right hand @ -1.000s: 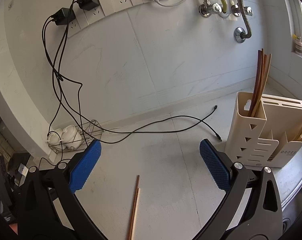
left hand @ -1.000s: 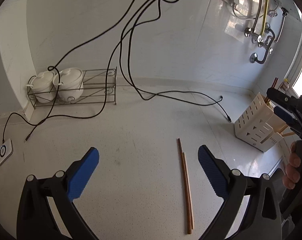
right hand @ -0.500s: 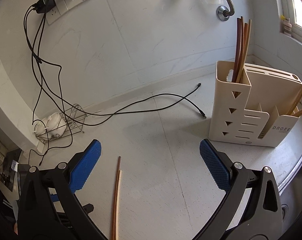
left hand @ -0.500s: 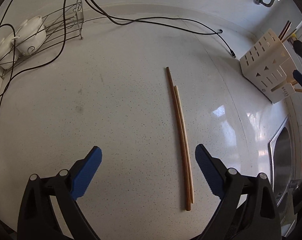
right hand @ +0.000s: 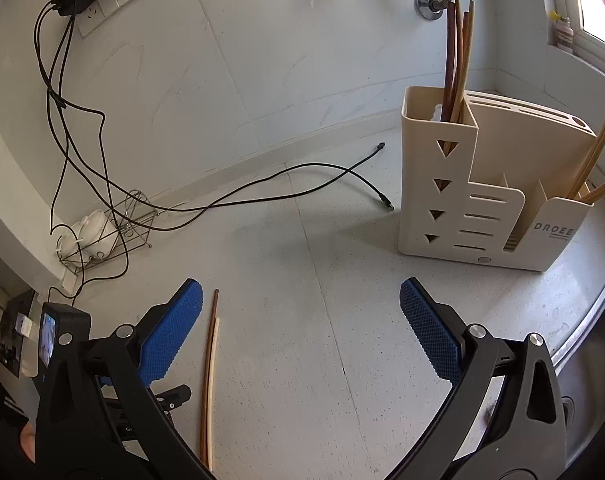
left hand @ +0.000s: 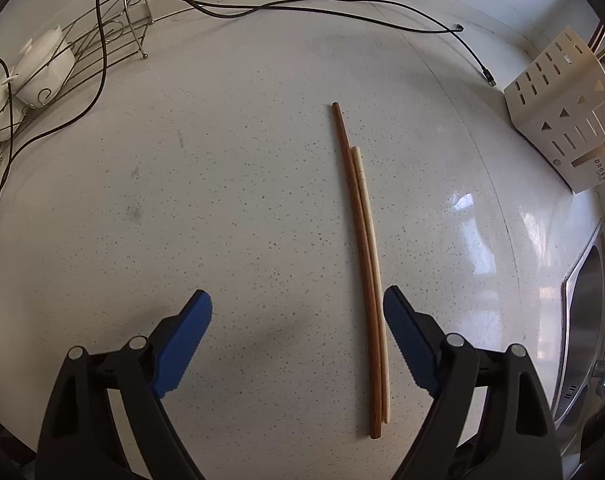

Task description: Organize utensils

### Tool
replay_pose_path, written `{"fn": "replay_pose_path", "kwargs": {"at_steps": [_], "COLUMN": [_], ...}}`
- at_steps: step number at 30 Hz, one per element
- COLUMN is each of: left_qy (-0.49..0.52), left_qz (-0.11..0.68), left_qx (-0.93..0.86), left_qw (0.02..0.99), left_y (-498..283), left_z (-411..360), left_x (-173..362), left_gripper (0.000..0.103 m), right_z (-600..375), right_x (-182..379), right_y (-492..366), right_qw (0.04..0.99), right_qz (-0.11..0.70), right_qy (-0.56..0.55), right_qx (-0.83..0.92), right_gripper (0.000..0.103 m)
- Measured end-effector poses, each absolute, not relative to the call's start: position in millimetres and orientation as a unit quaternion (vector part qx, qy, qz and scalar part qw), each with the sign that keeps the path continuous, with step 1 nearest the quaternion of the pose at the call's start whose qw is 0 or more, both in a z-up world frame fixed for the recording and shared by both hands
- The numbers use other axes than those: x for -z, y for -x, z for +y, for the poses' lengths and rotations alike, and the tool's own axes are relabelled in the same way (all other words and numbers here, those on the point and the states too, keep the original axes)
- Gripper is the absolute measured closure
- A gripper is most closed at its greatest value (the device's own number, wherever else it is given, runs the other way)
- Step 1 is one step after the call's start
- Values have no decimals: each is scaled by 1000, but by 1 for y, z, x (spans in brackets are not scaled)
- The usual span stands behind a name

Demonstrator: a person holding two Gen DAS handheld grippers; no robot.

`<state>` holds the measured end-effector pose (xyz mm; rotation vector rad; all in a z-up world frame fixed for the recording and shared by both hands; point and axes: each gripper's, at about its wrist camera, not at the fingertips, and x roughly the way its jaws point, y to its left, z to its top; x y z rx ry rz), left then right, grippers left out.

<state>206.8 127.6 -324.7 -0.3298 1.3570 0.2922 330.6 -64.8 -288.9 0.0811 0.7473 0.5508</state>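
Above the chopsticks [left hand: 367,264], left gripper [left hand: 296,312] closing, holding nothing

You're working in a home kitchen. A speckled countertop [left hand: 230,184] runs to a steel sink [left hand: 586,320], with a cream utensil holder [right hand: 462,200], lidded white pots [left hand: 42,72] on a wire rack [left hand: 114,40], and wall plumbing fittings [right hand: 426,0].
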Motion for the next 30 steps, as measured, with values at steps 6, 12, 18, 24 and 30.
{"fn": "replay_pose_path", "kwargs": {"at_steps": [6, 12, 18, 24, 30], "left_qy": [148, 131, 127, 128, 125], "left_qz": [634, 643, 658, 662, 679], "left_qx": [-139, -145, -156, -163, -163], "left_qw": [747, 740, 726, 721, 705], "left_y": [-215, -223, -235, -243, -256], "left_z": [127, 123, 119, 116, 115], "left_x": [329, 333, 344, 345, 354], "left_gripper": [17, 17, 17, 17, 21], "right_z": [-66, -70, -74, -76, -80], "right_x": [288, 288, 289, 293, 296], "right_y": [-334, -339, -342, -344, -345], "right_qw": [894, 893, 892, 891, 890], "right_qz": [360, 362, 364, 368, 370], "right_qy": [-42, -47, -52, -58, -64], "right_qx": [-264, -263, -262, -259, -258], "right_gripper": [8, 8, 8, 8, 8]}}
